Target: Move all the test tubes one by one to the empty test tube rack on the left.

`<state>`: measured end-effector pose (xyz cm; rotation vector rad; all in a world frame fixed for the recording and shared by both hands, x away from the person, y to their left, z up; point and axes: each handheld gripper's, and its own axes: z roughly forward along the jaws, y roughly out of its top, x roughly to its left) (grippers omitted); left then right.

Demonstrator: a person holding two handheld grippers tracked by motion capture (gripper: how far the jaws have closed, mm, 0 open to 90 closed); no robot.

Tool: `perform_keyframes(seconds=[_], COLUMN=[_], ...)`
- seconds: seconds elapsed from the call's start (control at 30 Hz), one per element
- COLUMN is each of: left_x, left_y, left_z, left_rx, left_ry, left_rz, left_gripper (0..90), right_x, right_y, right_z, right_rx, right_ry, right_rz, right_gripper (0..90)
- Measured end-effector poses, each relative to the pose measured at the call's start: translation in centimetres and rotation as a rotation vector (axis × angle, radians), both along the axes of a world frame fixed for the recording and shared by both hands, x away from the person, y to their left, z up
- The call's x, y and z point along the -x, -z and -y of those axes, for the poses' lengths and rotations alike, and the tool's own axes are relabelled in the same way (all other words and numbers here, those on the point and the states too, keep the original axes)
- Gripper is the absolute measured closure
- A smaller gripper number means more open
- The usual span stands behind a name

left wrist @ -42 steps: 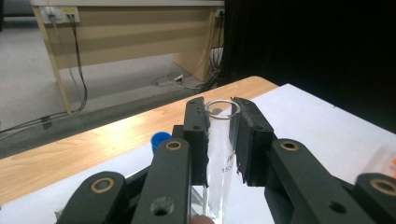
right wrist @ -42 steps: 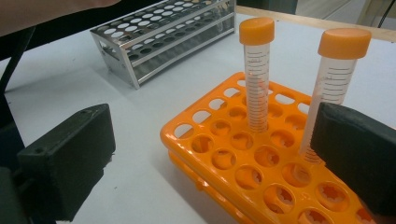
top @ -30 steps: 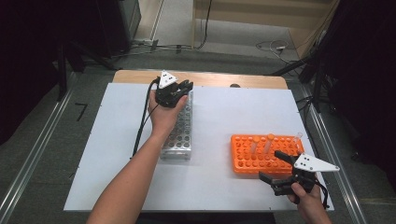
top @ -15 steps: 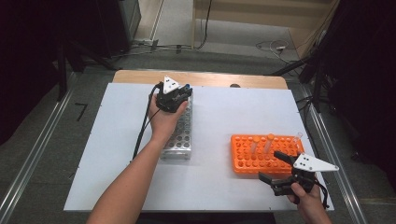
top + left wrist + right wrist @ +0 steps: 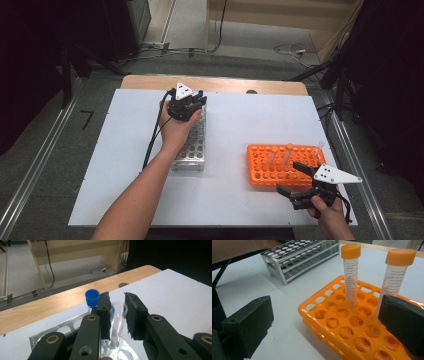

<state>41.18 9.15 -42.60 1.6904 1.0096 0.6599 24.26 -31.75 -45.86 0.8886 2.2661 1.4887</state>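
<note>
From the high view, the left gripper (image 5: 192, 102) sits over the far end of the metal tube rack (image 5: 192, 142) on the white table (image 5: 240, 200), while the right gripper (image 5: 295, 182) rests beside the orange rack (image 5: 260, 167). In the left gripper view, its fingers (image 5: 103, 312) bracket a clear tube (image 5: 117, 322) standing in the rack (contact unclear; blurred), beside a blue-capped tube (image 5: 92, 297); a tilted pull could jam it. In the right gripper view, the fingers (image 5: 249, 325) stand wide apart, empty, near two orange-capped tubes (image 5: 350, 275).

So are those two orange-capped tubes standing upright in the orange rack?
Yes, upright: both orange-capped tubes stand vertically in holes of the orange rack, caps on top.
</note>
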Motion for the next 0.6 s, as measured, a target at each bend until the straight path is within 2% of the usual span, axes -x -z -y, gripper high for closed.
perform_keyframes(seconds=[0.13,0.3,0.47,0.6], left_x=[0.1,0.3,1.1,2.1], left_y=[0.0,-0.2,-0.7,-1.3], left_z=[0.3,0.1,0.0,-0.2], left_rx=[-0.025,-0.008,0.018,0.061], left_ry=[-0.003,0.010,0.039,0.084], left_rz=[0.009,-0.003,-0.012,-0.016], left_gripper=[72.2,67.8,49.3,38.4], right_x=[0.0,0.0,0.0,-0.1], right_y=[0.0,-0.1,-0.3,-0.5], right_z=[0.0,0.1,0.5,0.8], right_rx=[-0.003,-0.010,-0.022,-0.024], right_ry=[0.001,0.013,0.029,0.042], right_rz=[-0.001,0.005,0.015,0.024], right_gripper=[0.0,1.0,1.3,1.4])
